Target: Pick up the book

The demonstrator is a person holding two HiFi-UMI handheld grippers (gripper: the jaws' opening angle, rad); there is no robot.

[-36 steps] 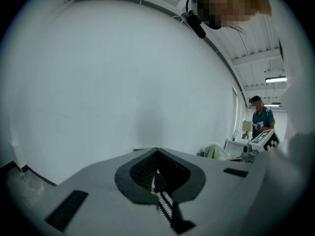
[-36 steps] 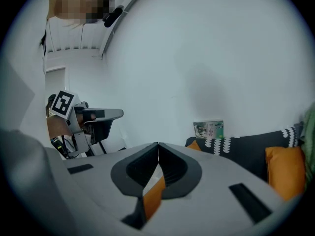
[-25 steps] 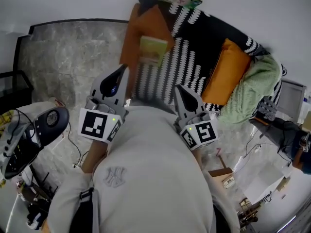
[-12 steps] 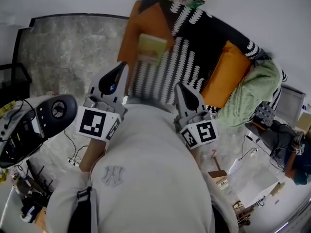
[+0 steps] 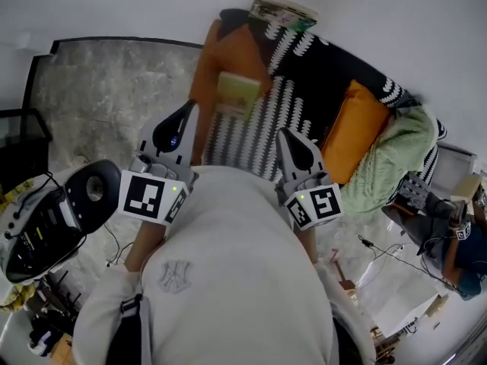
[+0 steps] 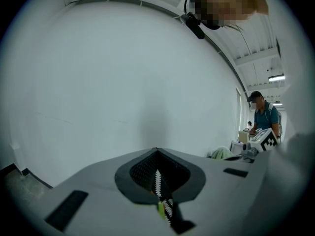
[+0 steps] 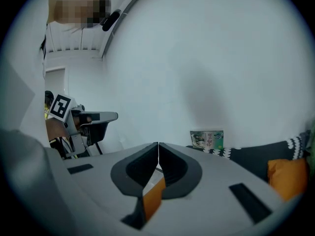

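Note:
A yellow-green book (image 5: pixel 238 91) lies on the striped black-and-white sofa (image 5: pixel 304 74), against an orange cushion (image 5: pixel 228 48). A second, green-covered book (image 5: pixel 283 7) stands on the sofa's back by the wall; it also shows in the right gripper view as a book (image 7: pixel 206 138). My left gripper (image 5: pixel 183 111) hovers short of the sofa's front edge, below and left of the yellow-green book, jaws together and empty. My right gripper (image 5: pixel 289 134) hangs over the seat's front, right of that book, also shut and empty. The left gripper (image 6: pixel 157 151) faces mostly white wall.
A second orange cushion (image 5: pixel 354 120) and a green blanket (image 5: pixel 396 158) lie at the sofa's right end. A black office chair (image 5: pixel 46 219) stands at the left on the marble floor (image 5: pixel 106 90), with cables near it. A person (image 5: pixel 456 242) works at the far right.
Both grippers have edged slightly toward the sofa, jaws staying shut. The head view has shifted a little, and the office chair now sits further into the picture at the left.

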